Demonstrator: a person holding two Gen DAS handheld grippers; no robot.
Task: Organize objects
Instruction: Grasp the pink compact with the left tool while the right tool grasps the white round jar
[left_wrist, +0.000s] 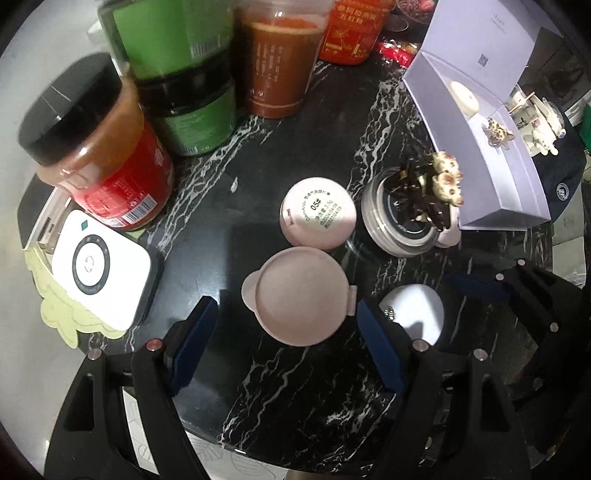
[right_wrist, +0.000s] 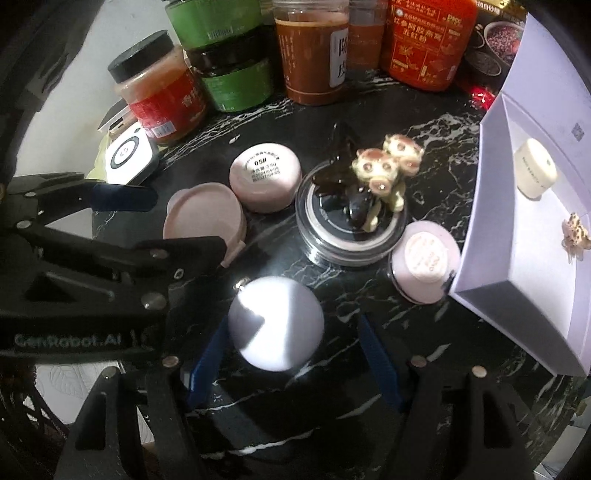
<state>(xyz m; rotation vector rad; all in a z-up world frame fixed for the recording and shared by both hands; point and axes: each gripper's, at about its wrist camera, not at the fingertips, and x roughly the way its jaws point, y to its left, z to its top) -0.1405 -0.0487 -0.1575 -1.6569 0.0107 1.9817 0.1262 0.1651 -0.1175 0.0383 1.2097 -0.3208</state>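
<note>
The left gripper (left_wrist: 284, 332) is nearest its camera, jaws apart and straddling the flat pink compact (left_wrist: 299, 295), with clear table on both sides of the case, so nothing is held. Tilted steeply down over it, it looks lined up for a grasp from above.

Just beside it, the right gripper (right_wrist: 291, 354) has its blue pads around the white ball-shaped case (right_wrist: 276, 323). No earlier frame is given; the left pad sits close to the case's edge and the right one shows a sliver of table, so I judge the jaws apart, not yet pressing.

Behind these on the black marble table (right_wrist: 369, 373) lie a pink pot turned bottom-up with a printed label (right_wrist: 265, 177), a clear round jar (right_wrist: 351, 229) with a flowered hair clip (right_wrist: 384, 166) resting on its lid, and another small pink pot (right_wrist: 424, 262) touching the corner of the open white box (right_wrist: 517, 258). That box already holds a cream pot and a small clip, so it appears to be the destination. Sauce jars (right_wrist: 314, 55) stand crowded along the far edge, out of the way.
</note>
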